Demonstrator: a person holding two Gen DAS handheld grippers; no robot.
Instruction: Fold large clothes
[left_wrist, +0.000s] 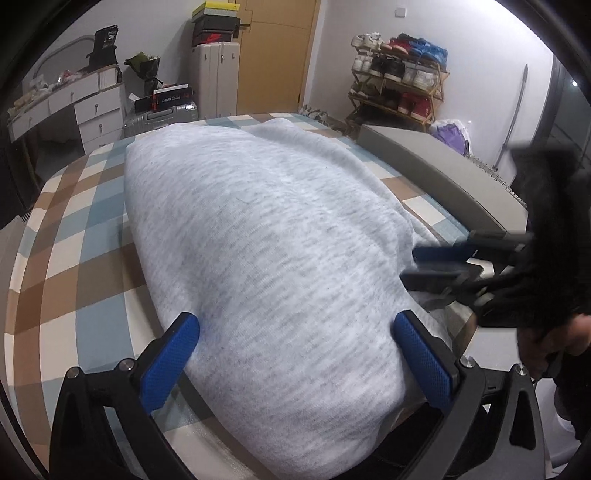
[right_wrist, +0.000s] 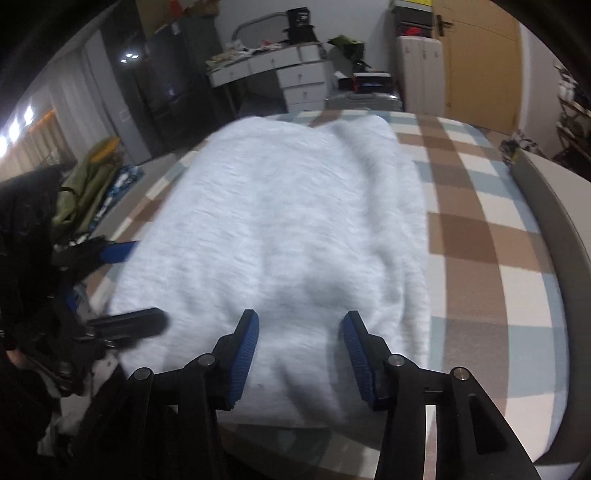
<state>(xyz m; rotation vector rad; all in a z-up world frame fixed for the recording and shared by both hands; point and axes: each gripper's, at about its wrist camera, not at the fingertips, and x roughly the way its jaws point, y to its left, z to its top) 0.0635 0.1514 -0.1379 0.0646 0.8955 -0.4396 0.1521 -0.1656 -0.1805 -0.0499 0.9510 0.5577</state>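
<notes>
A light grey heathered garment lies folded into a long bundle on the checked bedsheet. My left gripper stands open at the bundle's near end, with the cloth bulging up between its blue pads. In the right wrist view the same garment is blurred, and my right gripper is open just above its near edge, pads apart from the cloth. The right gripper also shows at the bundle's right side, and the left gripper at its left.
The checked sheet runs out to a grey padded bed edge on the right. Beyond the bed are a white dresser, a suitcase, a wooden door and a shoe rack. A green bag lies on the floor.
</notes>
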